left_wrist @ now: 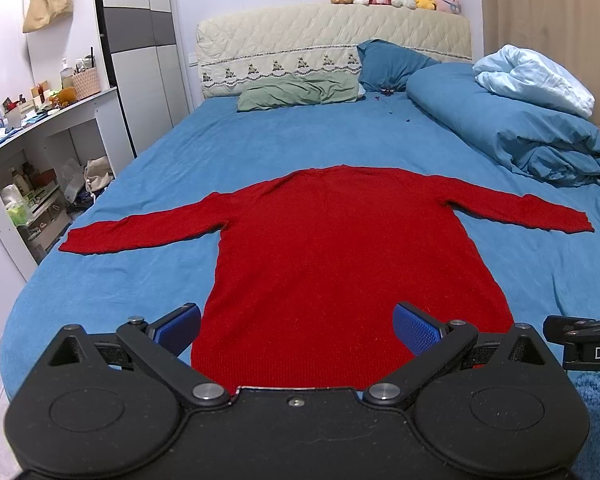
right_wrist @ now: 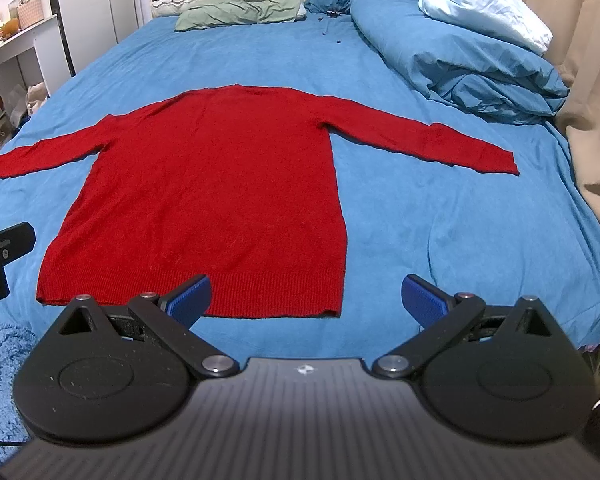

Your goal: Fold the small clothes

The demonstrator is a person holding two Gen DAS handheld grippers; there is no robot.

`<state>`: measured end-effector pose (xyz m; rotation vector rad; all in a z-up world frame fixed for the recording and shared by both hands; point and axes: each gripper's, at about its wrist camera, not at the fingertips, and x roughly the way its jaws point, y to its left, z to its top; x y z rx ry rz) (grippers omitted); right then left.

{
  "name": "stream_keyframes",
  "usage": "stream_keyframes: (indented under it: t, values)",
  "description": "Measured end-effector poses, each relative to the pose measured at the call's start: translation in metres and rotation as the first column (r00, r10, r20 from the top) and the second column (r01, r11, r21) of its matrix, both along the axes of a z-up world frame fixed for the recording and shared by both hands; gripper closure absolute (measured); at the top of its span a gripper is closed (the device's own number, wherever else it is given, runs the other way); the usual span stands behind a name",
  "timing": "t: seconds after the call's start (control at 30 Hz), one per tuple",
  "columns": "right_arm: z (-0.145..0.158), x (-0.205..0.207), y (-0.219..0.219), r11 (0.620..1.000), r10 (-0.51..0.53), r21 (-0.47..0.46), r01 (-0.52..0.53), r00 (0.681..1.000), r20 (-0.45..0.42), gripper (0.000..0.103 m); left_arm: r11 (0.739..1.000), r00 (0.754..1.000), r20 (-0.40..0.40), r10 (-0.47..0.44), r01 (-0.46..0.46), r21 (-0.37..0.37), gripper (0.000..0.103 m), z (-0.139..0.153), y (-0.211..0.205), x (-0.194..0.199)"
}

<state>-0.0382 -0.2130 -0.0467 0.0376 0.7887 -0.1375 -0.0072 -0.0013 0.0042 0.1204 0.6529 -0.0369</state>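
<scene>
A red long-sleeved sweater [left_wrist: 332,248] lies flat and unfolded on the bed [left_wrist: 180,152], sleeves outstretched, ribbed hem toward the foot edge.

Sweater [left_wrist: 340,248] flat on bed [left_wrist: 180,152], pillows [left_wrist: 300,92] behind, shelf [left_wrist: 40,128] left.

The red sweater's [left_wrist: 332,264] hem is hidden behind the left gripper [left_wrist: 298,330] at 6 o'clock. The small dark bits [right_wrist: 332,26] at 12 o'clock cannot be identified.
</scene>
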Motion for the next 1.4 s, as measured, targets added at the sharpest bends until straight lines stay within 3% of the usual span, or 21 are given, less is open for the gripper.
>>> stream_keyframes:
  t: [1.4]
  values:
    - [0.0061, 0.0017, -0.0101, 1.0, 0.014, 0.016, -0.014, 0.999, 0.029, 0.0, 1.0, 1.0, 0.017, 0.007, -0.007, -0.003, 0.0, 0.0089, -0.0013, 0.0007]
